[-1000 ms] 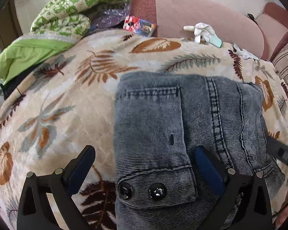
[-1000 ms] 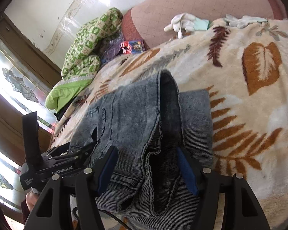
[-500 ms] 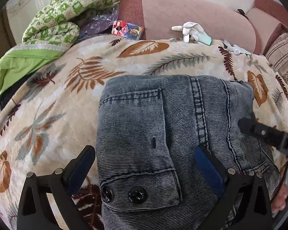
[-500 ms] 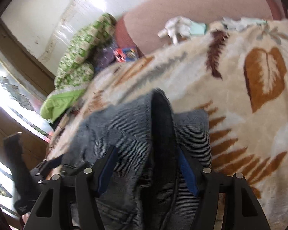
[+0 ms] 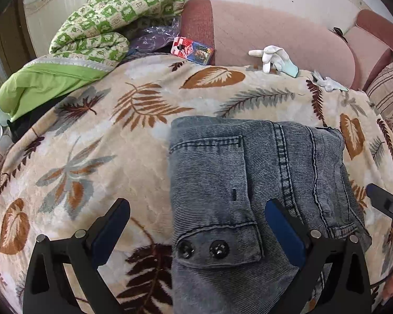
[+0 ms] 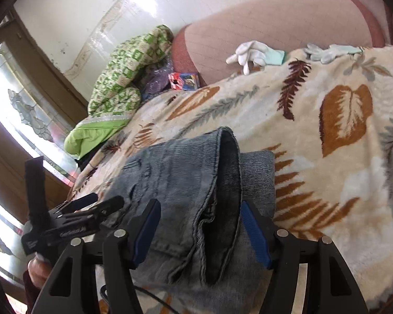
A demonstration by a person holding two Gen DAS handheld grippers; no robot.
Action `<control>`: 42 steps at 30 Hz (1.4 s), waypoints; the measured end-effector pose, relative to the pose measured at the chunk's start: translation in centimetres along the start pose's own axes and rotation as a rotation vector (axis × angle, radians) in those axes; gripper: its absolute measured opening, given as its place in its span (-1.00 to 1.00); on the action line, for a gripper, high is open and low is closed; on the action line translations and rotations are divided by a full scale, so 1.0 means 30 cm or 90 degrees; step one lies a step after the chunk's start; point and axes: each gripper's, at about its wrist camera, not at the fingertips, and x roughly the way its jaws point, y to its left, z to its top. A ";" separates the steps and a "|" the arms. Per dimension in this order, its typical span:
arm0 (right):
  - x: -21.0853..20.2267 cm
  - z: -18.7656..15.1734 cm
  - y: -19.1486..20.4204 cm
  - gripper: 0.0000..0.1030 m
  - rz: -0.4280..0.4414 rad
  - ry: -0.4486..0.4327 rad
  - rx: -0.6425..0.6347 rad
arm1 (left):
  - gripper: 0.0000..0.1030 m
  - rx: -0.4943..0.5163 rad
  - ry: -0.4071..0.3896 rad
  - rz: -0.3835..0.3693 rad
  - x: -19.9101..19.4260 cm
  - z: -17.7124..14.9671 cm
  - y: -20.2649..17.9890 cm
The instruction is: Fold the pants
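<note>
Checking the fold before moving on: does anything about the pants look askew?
Yes. On the pants, the right edge's top layer stands curled up, gaping open instead of lying flat on the layer below.

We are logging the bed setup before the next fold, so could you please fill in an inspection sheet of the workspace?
Surface: leaf-print blanket, smooth.
Job's things: grey pants lying folded, pocket flap with two snaps up.
Clutter: white gloves, colourful box, green quilt.
Grippers: left gripper open, straddling the pants' edge; right gripper open over the hem.
Cables: black cable below the right gripper.
Surroundings: pink sofa back, patterned window.
</note>
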 end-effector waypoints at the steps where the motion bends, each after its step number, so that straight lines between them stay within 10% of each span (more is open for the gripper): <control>1: -0.015 -0.007 0.005 0.31 0.009 0.004 0.001 | 1.00 0.006 -0.002 0.011 -0.006 -0.004 0.000; 10: 0.087 -0.096 0.030 0.31 -0.001 0.124 -0.006 | 1.00 0.052 0.023 0.049 0.063 -0.072 -0.015; 20: 0.075 -0.095 0.021 0.31 0.002 0.118 -0.002 | 1.00 0.049 -0.008 0.055 0.043 -0.067 -0.037; 42: -0.337 -0.274 0.250 0.41 -0.111 -0.223 -0.141 | 1.00 0.002 -0.302 0.177 -0.471 -0.201 -0.046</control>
